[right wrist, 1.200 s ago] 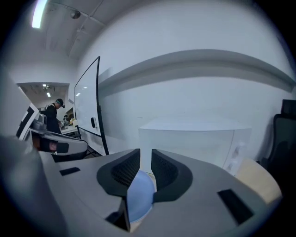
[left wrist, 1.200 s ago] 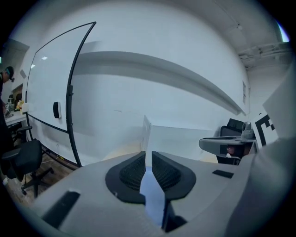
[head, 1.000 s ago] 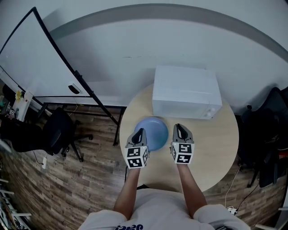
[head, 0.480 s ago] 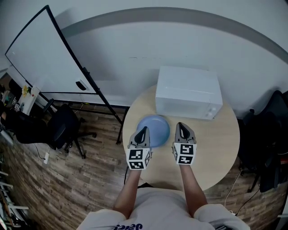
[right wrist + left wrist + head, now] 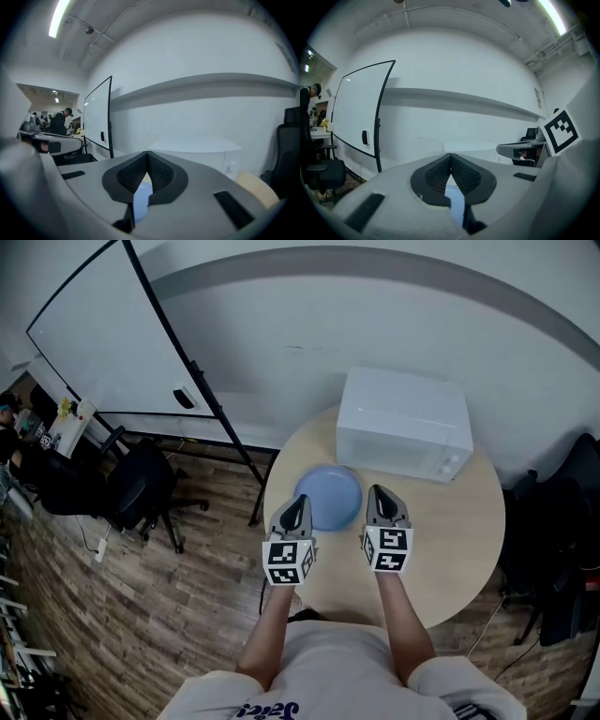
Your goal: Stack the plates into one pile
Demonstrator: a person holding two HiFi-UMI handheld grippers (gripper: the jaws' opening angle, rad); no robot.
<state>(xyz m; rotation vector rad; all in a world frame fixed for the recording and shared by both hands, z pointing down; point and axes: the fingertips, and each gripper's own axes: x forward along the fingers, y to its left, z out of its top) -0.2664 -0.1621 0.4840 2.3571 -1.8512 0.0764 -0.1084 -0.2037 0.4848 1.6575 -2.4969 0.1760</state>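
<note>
The left gripper (image 5: 297,502) and right gripper (image 5: 380,493) have been raised slightly beside the blue plates (image 5: 330,493), jaws pressed together, empty; one pile is seen; stacking is judged done.

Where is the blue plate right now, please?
In the head view, the plate lies on the table, left of centre, between the microwave and the left gripper.

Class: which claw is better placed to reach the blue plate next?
Left, probably: in the head view the left claw overlaps the rim of the blue plate, while the right claw sits just beside it. Both are shut.
</note>
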